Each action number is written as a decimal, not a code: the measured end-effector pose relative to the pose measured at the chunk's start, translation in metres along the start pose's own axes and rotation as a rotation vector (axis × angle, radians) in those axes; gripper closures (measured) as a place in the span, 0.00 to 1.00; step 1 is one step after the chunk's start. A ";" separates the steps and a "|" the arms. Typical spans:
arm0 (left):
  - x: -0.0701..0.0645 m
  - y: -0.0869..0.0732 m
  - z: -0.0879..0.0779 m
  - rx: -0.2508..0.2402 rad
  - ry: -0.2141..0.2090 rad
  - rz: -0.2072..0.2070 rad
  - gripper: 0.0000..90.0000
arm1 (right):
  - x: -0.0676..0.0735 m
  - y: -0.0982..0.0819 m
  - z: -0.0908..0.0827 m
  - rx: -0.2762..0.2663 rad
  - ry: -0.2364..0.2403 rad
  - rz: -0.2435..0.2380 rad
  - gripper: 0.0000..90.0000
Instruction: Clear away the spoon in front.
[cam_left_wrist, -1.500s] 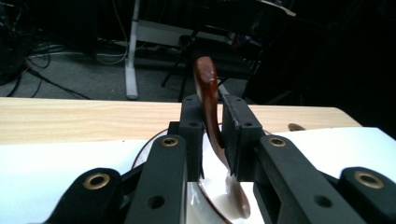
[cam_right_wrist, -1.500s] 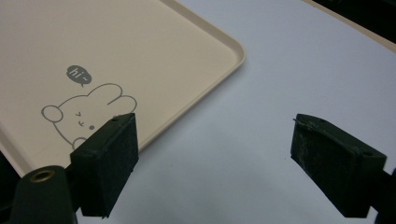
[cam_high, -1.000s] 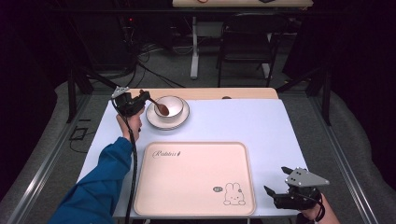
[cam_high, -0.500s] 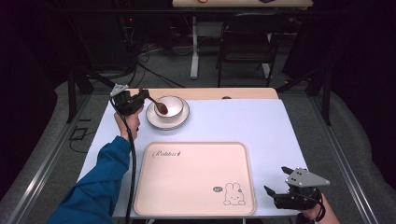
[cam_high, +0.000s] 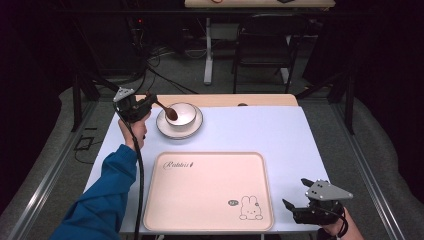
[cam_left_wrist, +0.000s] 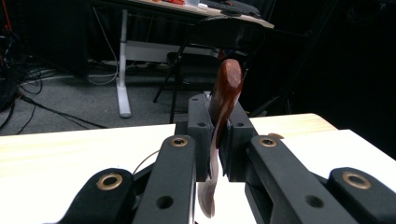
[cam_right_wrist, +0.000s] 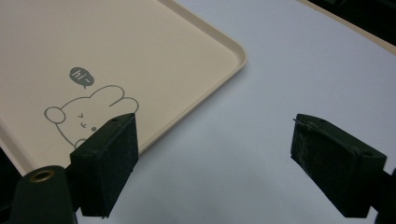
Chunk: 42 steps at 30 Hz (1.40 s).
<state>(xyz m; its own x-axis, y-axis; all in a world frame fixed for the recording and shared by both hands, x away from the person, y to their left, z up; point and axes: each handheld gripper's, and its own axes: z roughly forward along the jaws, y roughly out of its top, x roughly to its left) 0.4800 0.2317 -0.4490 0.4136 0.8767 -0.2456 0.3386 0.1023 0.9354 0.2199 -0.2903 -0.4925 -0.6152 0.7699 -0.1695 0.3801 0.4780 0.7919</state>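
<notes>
Pale blue tabletop (cam_high: 250, 130): a dark brown wooden spoon (cam_high: 169, 111) is lifted clear of the white bowl (cam_high: 181, 114), clamped in the left gripper (cam_high: 148, 103); the right gripper (cam_high: 300, 210) is held open beside the cream tray (cam_high: 200, 200).

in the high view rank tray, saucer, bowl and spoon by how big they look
1. tray, by far the largest
2. saucer, wider than the bowl on it
3. bowl
4. spoon, smallest; its handle is partly hidden in the left hand-held gripper
</notes>
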 end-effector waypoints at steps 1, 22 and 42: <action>0.000 0.001 -0.001 -0.003 -0.002 0.001 0.94 | 0.000 0.000 0.000 0.001 0.000 -0.001 0.16; -0.017 0.019 -0.023 0.010 -0.030 0.076 0.94 | 0.000 0.000 0.000 -0.003 -0.001 -0.002 0.16; -0.015 0.038 -0.066 0.054 -0.070 0.117 0.94 | 0.000 0.001 0.001 0.000 -0.001 -0.010 0.16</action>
<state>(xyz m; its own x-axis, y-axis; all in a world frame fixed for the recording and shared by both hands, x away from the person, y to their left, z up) 0.4309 0.2533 -0.3934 0.5107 0.8458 -0.1544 0.3286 -0.0260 0.9441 0.2207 -0.2891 -0.4926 -0.6182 0.7657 -0.1776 0.3745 0.4856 0.7899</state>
